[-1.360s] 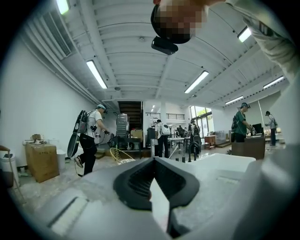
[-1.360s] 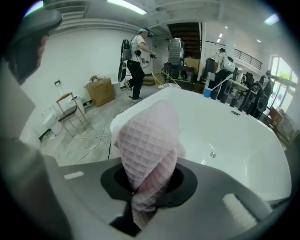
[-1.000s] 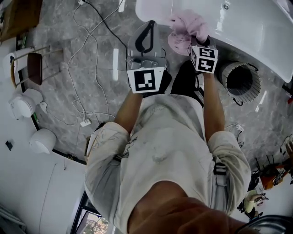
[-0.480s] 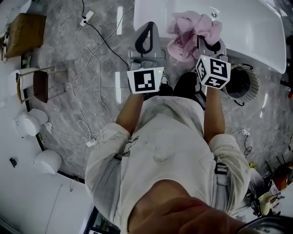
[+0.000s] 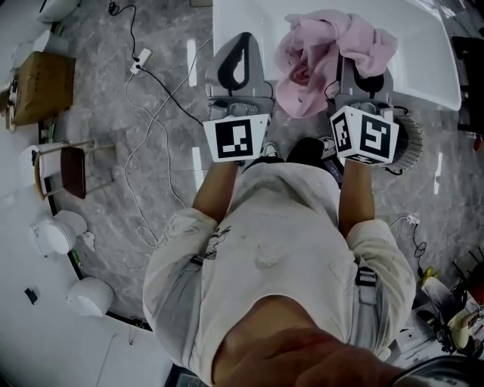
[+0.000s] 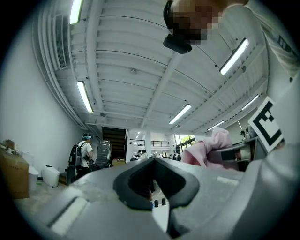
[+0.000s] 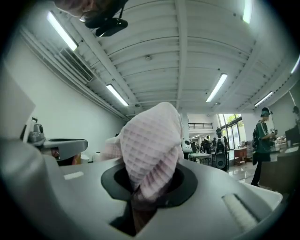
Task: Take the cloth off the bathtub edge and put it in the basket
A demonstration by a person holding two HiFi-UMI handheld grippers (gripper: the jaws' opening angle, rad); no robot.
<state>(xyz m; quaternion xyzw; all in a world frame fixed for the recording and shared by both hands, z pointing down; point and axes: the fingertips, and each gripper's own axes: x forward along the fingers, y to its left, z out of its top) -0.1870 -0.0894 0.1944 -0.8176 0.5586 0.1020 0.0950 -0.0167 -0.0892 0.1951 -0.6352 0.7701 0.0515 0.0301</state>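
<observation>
One pink cloth [image 5: 321, 57], bunched w/ no clear long axis, is clamped in the nearly closed right gripper [image 5: 364, 68] over the bathtub [image 5: 423, 53], the left gripper [image 5: 236, 57] is shut & empty, and the basket [image 5: 409, 136] is mostly hidden.

Bright, even indoor light, with strong fisheye bending in both gripper views.

Long ceiling strip lights [image 6: 85, 96] above and ahead of the left gripper [image 6: 152, 160] lit the room evenly and burned out to plain white, as did those above the right gripper [image 7: 147, 180]. Both gripper views were round, black at the corners, with straight beams curved. The near gripper bodies were soft. The cloth [image 7: 152, 140] in the right gripper's jaws showed its weave sharply. In the head view, white glare streaks lay on the glossy floor [image 5: 91, 106] left of the left gripper. The bathtub [image 5: 249, 19] ahead was nearly blown out, and shadows were faint.
</observation>
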